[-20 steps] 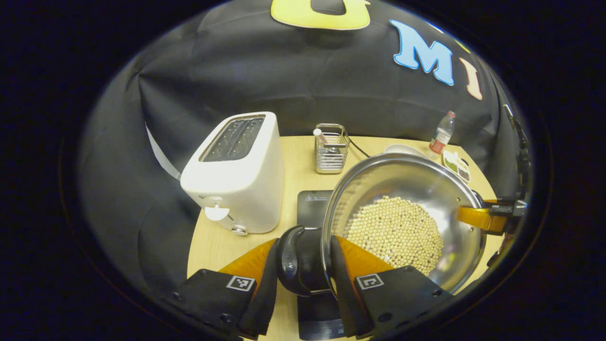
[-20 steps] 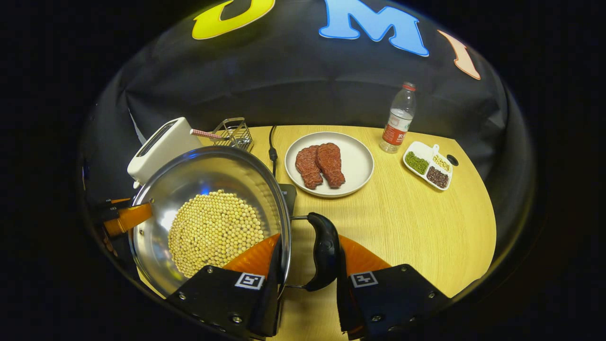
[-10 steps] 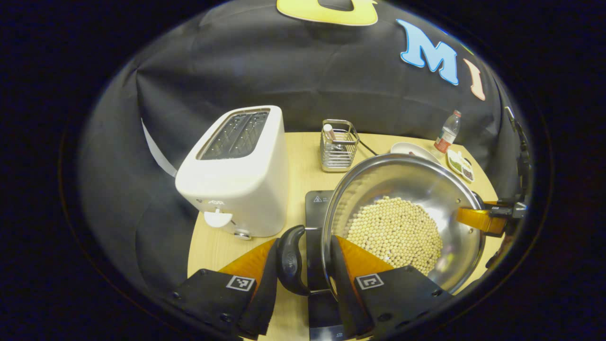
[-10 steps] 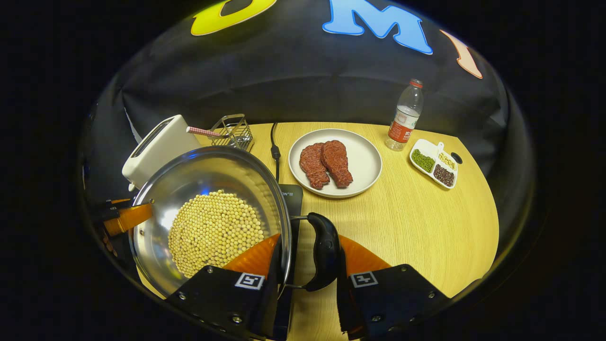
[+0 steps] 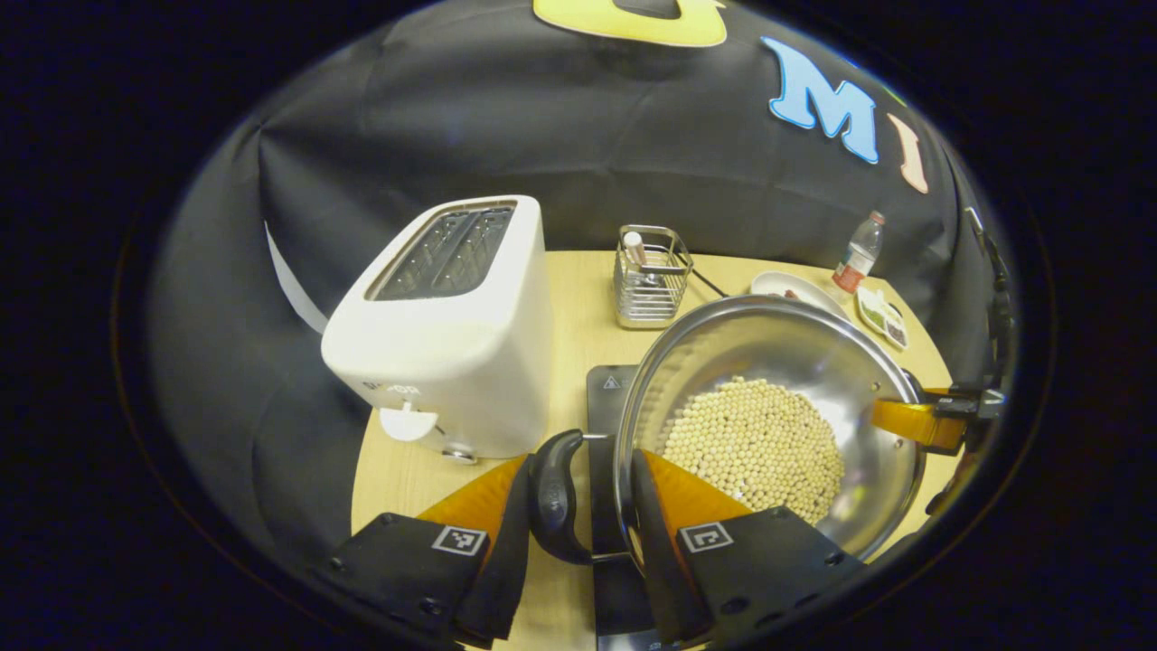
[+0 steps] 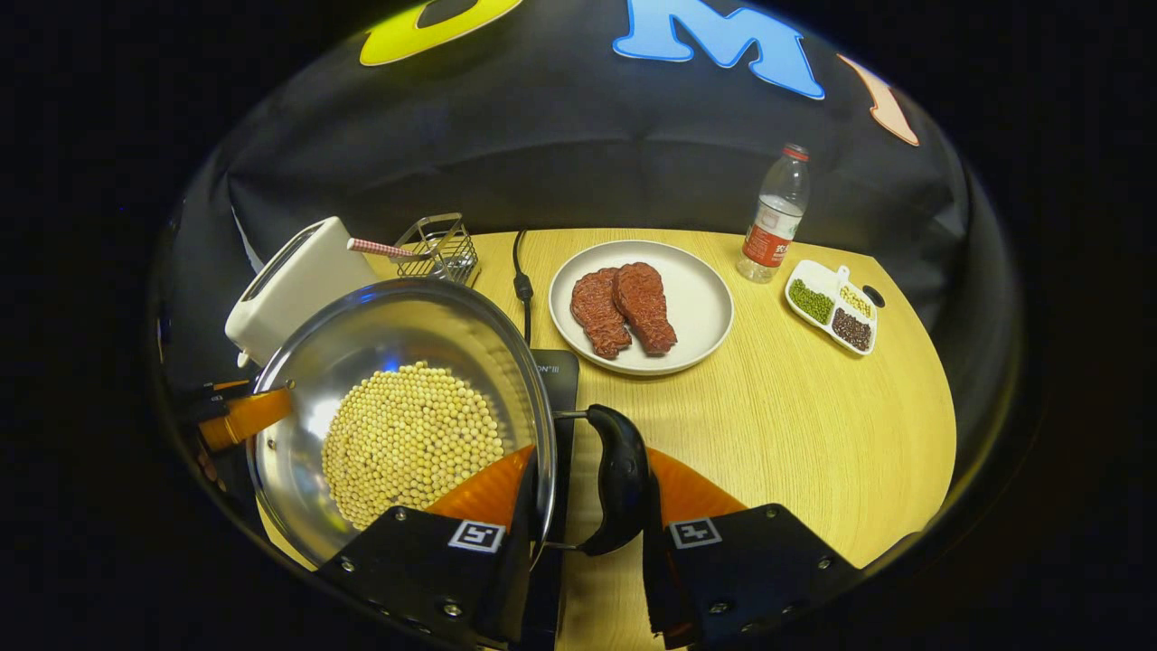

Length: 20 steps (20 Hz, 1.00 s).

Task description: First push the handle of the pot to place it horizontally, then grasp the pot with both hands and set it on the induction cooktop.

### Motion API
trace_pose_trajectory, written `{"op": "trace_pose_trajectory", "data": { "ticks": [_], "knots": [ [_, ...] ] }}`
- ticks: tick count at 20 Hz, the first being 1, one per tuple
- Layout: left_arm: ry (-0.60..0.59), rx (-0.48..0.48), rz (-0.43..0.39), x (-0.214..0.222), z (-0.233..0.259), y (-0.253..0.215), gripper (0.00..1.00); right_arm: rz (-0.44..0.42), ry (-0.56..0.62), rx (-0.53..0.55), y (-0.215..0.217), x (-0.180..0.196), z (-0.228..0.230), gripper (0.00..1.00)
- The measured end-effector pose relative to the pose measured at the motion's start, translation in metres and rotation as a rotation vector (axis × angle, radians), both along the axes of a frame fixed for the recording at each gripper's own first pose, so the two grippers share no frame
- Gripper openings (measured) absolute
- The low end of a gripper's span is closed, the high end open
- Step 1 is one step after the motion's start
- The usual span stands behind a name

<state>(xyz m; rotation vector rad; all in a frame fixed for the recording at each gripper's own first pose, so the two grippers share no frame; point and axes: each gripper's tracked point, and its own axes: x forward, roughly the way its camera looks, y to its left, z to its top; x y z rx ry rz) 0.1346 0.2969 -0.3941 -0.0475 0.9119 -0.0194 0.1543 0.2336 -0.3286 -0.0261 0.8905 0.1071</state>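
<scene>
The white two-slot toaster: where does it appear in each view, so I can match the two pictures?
Left gripper view: the white two-slot toaster stands large, left of centre, beside the steel pot of beans.
Right gripper view: toaster small at upper left, behind the pot.
Shared landmark: the wire basket.

At my ten o'clock the toaster [image 5: 447,330] crowds close; a wire basket [image 5: 651,289] stands at twelve. Bare table [image 6: 813,416] opens toward two, past the plate [image 6: 700,307].
</scene>
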Motion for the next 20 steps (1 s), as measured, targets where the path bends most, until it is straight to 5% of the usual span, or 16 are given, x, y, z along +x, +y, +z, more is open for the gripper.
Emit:
{"op": "trace_pose_trajectory", "data": {
  "ticks": [10,14,16,20],
  "knots": [
    [-0.097,0.043,0.016,0.002,0.006,0.009,0.67,-0.007,-0.038,0.026,-0.001,-0.005,0.002,0.58],
    [-0.2,0.062,0.102,-0.002,0.046,0.022,0.84,0.029,-0.187,0.03,-0.012,-0.005,0.053,0.66],
    [-0.268,0.06,0.155,-0.006,0.074,0.021,0.77,0.049,-0.272,0.028,-0.025,-0.01,0.086,0.66],
    [-0.427,0.07,0.203,-0.029,0.158,-0.004,0.85,0.064,-0.443,0.037,-0.062,-0.029,0.161,0.66]
  ]
}}
